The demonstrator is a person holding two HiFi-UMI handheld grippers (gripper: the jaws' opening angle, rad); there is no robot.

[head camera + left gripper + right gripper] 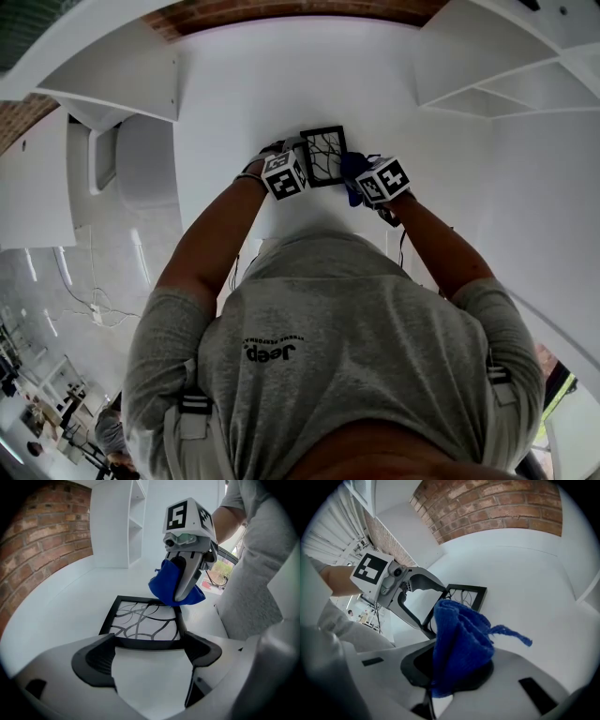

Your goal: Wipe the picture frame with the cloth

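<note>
A black picture frame (324,155) with a line drawing lies flat on the white table (272,84). My left gripper (292,165) sits at its near edge. In the left gripper view the frame (140,620) spans the gap between the jaws, and my left gripper (150,647) is shut on it across its width. My right gripper (368,184) is shut on a bunched blue cloth (353,169). The cloth (169,586) touches the frame's far right corner. In the right gripper view the cloth (459,639) hides most of my right gripper (454,670); the frame (465,595) lies beyond.
A brick wall (497,503) runs behind the curved white table. White shelves (136,522) stand at the far end, more shelving (497,66) at the right. The person's arms and grey shirt (356,337) fill the near side.
</note>
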